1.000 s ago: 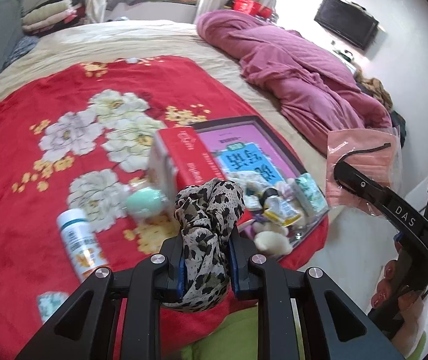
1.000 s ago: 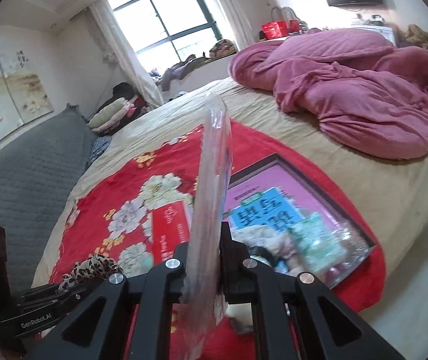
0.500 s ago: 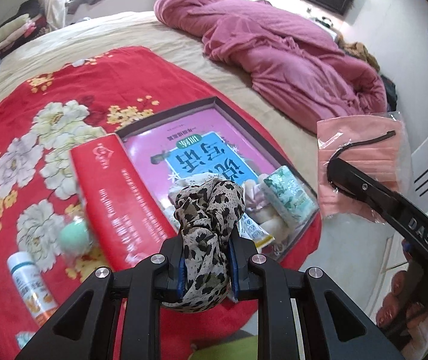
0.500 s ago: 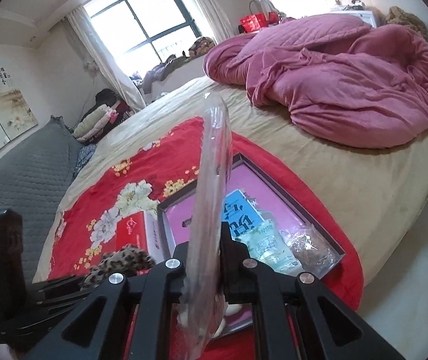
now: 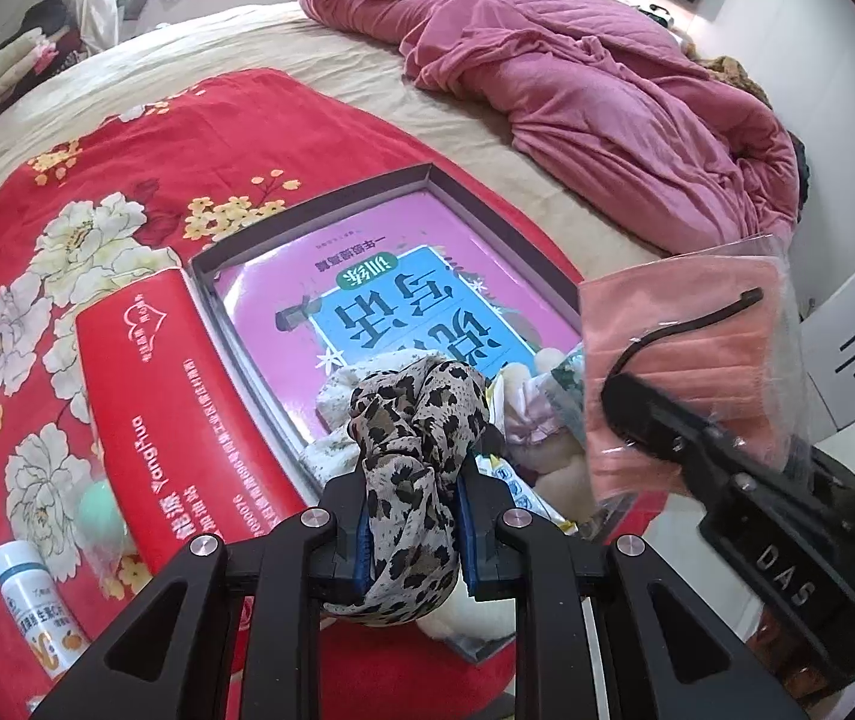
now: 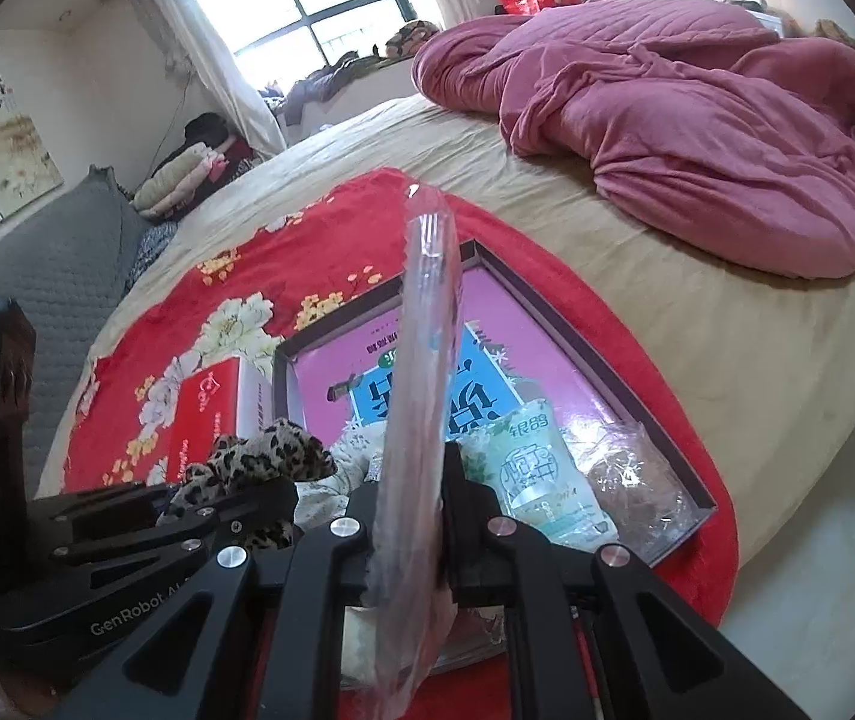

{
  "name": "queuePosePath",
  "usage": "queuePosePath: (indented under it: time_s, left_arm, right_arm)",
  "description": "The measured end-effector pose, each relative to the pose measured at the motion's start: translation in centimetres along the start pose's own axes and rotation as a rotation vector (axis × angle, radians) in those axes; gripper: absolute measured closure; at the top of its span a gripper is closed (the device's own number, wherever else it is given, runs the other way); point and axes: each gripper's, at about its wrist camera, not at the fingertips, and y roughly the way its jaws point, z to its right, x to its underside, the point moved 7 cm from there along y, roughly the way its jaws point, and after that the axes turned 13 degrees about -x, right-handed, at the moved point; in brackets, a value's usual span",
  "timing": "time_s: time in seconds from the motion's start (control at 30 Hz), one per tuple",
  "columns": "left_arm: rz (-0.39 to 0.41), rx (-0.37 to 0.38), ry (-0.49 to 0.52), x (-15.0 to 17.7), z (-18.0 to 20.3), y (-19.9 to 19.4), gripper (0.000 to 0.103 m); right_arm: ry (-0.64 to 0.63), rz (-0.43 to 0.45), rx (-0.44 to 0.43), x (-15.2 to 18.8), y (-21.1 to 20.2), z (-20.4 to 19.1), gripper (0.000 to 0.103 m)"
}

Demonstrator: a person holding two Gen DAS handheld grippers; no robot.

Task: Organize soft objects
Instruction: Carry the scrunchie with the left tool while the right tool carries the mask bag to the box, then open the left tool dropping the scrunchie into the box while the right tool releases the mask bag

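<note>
My left gripper (image 5: pixel 414 525) is shut on a leopard-print scrunchie (image 5: pixel 418 420) and holds it above the near end of a shallow dark-rimmed box (image 5: pixel 367 189) with a purple and blue printed bottom. My right gripper (image 6: pixel 412 525) is shut on a clear bag of pink face masks (image 6: pixel 421 396), seen edge-on; in the left wrist view the bag (image 5: pixel 691 360) hangs at the right over the box's near right corner. The scrunchie also shows in the right wrist view (image 6: pixel 259 462) at the left. Soft items, a tissue pack (image 6: pixel 538 468) and a crinkled clear bag (image 6: pixel 631 474) lie in the box.
A red carton (image 5: pixel 181 420) lies left of the box on a red floral blanket (image 5: pixel 127 180). A mint egg-shaped sponge (image 5: pixel 100 507) and a white pill bottle (image 5: pixel 34 606) lie at the near left. A pink quilt (image 5: pixel 577 90) is heaped at the far right of the bed.
Both grippers have moved forward and over the box with their loads. The mask bag has come closer to the scrunchie, and the box now fills the middle of both views.
</note>
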Motion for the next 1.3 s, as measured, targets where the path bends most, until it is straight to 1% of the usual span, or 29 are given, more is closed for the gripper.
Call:
queuePosePath:
  time_s: [0.17,0.4,0.47,0.53,0.57,0.6,0.63,0.7,0.93,1.03,1.3]
  left_arm:
    - [-0.005,-0.003,0.0,-0.2,0.1,0.6,0.081]
    - [-0.008,-0.004,-0.003,-0.4,-0.2,1.2,0.081]
    - [-0.011,-0.002,-0.009,-0.5,-0.3,1.4,0.081]
    - [-0.014,-0.002,-0.009,-0.5,-0.3,1.7,0.081]
    - [-0.015,-0.003,-0.009,-0.5,-0.3,1.8,0.081]
    - [-0.017,-0.002,-0.009,-0.5,-0.3,1.9,0.081]
    - [-0.019,-0.002,-0.01,-0.6,-0.3,2.1,0.081]
    - [-0.02,-0.004,-0.013,-0.7,-0.3,2.4,0.079]
    - [-0.025,-0.008,-0.019,-0.9,-0.3,3.3,0.079]
    - [-0.027,-0.006,-0.023,-1.0,-0.3,3.6,0.079]
    - [-0.03,0.0,-0.017,-1.1,0.3,3.8,0.075]
  right_arm:
    - [-0.013,-0.034,0.008,0.5,1.2,0.0,0.091]
    - [-0.028,-0.053,0.041,0.9,2.0,0.1,0.089]
    - [-0.035,-0.049,0.06,0.9,2.0,0.1,0.084]
    - [-0.046,-0.044,0.076,0.8,2.0,0.2,0.068]
    - [-0.047,-0.039,0.076,0.7,1.9,0.2,0.064]
    - [-0.048,-0.033,0.071,0.7,1.8,0.1,0.058]
    - [-0.048,-0.029,0.071,0.6,1.7,0.1,0.055]
    - [-0.05,-0.023,0.079,0.6,1.5,0.2,0.054]
    - [-0.054,-0.01,0.11,0.8,0.1,0.7,0.053]
    - [-0.033,0.009,0.125,0.9,-0.6,1.3,0.053]
    - [-0.003,0.018,0.156,0.8,-1.3,2.7,0.052]
